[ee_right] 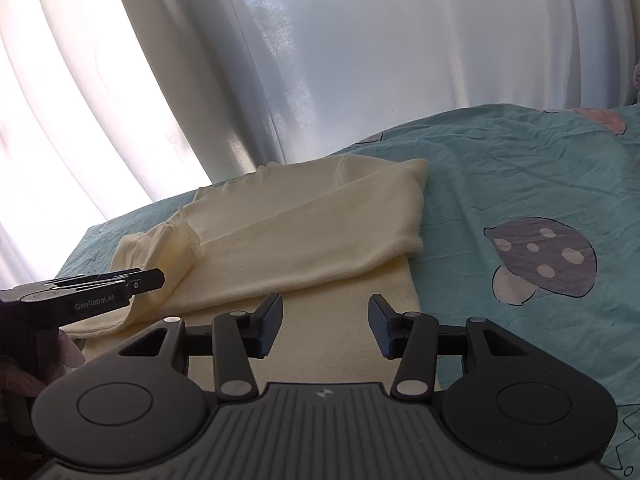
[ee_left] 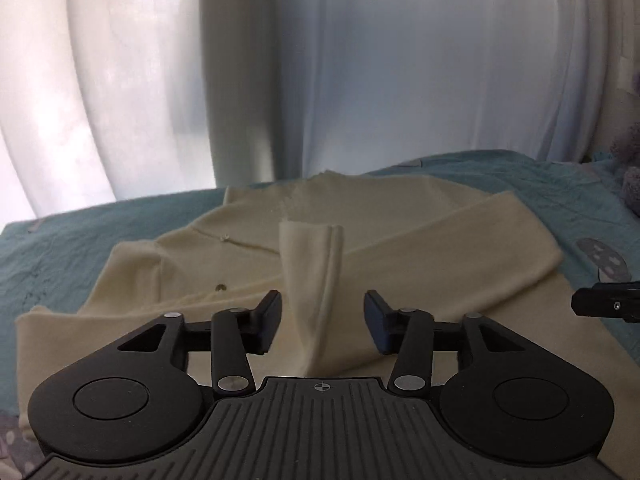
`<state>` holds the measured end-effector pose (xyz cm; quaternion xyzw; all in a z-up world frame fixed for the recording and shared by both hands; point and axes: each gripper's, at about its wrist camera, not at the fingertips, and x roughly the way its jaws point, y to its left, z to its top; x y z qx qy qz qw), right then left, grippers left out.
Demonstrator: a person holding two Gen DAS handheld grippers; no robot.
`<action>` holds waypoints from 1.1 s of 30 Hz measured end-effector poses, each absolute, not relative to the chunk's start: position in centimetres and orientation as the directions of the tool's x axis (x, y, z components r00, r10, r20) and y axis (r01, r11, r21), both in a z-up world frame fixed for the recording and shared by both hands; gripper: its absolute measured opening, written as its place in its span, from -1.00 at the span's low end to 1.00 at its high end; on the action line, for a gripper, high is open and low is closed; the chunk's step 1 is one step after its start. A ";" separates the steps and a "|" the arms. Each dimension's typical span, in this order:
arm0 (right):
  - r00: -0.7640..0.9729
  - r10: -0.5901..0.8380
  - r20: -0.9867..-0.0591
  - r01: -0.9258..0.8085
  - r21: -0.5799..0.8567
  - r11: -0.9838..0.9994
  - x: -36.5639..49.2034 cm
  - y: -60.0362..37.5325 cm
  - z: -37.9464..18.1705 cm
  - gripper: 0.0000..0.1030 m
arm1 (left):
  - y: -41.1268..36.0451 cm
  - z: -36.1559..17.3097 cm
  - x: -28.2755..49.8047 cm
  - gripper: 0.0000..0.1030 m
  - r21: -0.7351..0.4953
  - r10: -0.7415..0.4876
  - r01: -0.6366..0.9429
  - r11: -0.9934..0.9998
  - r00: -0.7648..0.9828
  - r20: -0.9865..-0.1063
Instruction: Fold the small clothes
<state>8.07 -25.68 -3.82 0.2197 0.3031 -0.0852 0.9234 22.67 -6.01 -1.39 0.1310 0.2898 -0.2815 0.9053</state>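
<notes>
**Cream Top Lying on the Bed**

A cream top (ee_left: 248,264) is lying flat on a bed with a teal sheet (ee_right: 520,168). One sleeve (ee_right: 304,236) is lying folded across the body of the top. Another sleeve (ee_left: 312,280) is sticking up in a soft bump, right between the fingers of the left tool (ee_left: 322,322). The left tool is standing open, and its pads are not pressing the cloth. The right tool (ee_right: 324,326) is standing open too, with nothing in it (only the flat cream cloth is showing under it). The two tools are sitting near each other, the left one poking in at the side of the right wrist view. A big mushroom picture (ee_right: 540,264) is showing on the sheet just beside the top. White curtains (ee_left: 360,80) are hanging behind the bed, with bright light coming through them.
</notes>
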 end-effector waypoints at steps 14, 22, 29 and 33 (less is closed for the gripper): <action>0.780 0.170 -0.602 0.148 0.442 0.885 12.2 -24.0 -4.0 -0.08 | 3.0 -2.0 23.1 0.40 -0.194 -0.330 0.280 0.940 0.605 -0.725; 0.719 0.276 -0.638 0.042 0.437 0.899 18.0 -20.4 -5.0 -0.11 | 6.3 -2.5 22.1 0.52 -0.179 -0.264 0.196 0.964 0.624 -0.736; 0.674 0.322 -0.666 0.062 0.485 0.872 20.2 -19.8 -5.8 -0.30 | 7.9 -2.8 22.3 0.57 -0.193 -0.238 0.141 0.971 0.629 -0.740; 0.657 0.330 -0.678 0.073 0.493 0.867 21.3 -19.4 -6.0 -0.73 | 8.1 -3.0 22.4 0.57 -0.200 -0.242 0.138 0.970 0.623 -0.744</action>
